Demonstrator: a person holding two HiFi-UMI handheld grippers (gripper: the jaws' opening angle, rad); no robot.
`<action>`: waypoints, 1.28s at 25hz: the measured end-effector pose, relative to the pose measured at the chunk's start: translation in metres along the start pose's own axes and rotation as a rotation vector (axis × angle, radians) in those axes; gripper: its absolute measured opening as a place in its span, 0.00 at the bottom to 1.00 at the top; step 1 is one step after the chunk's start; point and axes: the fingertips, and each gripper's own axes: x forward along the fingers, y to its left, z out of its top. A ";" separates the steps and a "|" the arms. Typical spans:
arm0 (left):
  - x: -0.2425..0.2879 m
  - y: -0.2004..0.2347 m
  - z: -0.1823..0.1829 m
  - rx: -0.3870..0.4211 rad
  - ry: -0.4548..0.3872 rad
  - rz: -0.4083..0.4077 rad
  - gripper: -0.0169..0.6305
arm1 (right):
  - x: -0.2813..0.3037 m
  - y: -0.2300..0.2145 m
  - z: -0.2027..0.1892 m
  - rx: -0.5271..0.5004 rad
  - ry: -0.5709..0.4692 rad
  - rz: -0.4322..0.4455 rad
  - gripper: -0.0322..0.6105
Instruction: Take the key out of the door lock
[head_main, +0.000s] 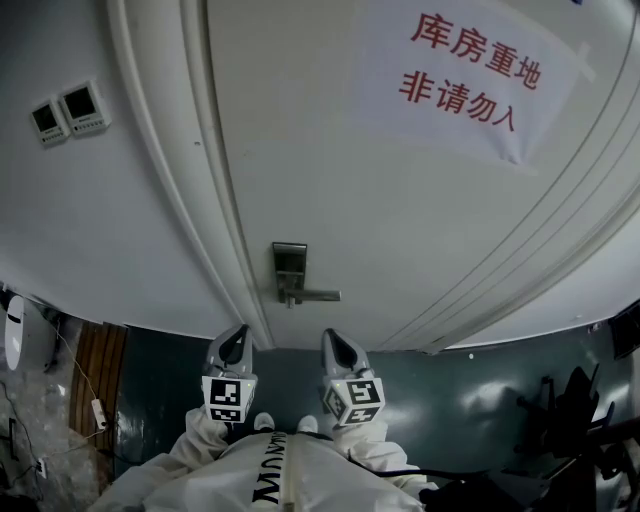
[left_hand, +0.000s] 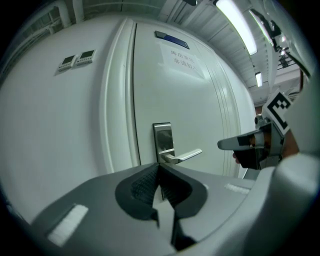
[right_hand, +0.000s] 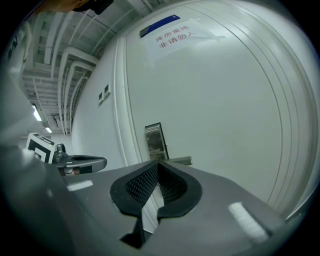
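A steel lock plate (head_main: 290, 265) with a lever handle (head_main: 312, 295) sits on the white door (head_main: 400, 200). The key is too small to make out. Both grippers hang low in front of the door, apart from the lock. My left gripper (head_main: 241, 332) is below and left of the plate, my right gripper (head_main: 332, 336) below and right. In the left gripper view the jaws (left_hand: 159, 167) meet with nothing between them, under the plate (left_hand: 163, 137) and handle (left_hand: 186, 156). The right gripper (right_hand: 158, 164) is shut and empty too, below the plate (right_hand: 154, 141).
A paper sign with red characters (head_main: 468, 78) is taped high on the door. Two wall control panels (head_main: 68, 112) sit left of the door frame (head_main: 185, 200). Dark chairs (head_main: 575, 410) stand at the right, and a white device (head_main: 15, 335) and power strip (head_main: 98, 412) at the left.
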 end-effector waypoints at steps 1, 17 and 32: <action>0.000 0.002 0.000 0.001 0.002 0.006 0.03 | 0.004 -0.002 -0.004 0.032 0.007 0.005 0.05; 0.003 0.030 -0.011 -0.020 0.023 0.026 0.03 | 0.052 -0.002 -0.048 0.394 0.065 0.060 0.35; 0.002 0.047 -0.010 -0.006 0.027 0.019 0.03 | 0.098 -0.007 -0.079 1.040 -0.013 0.205 0.33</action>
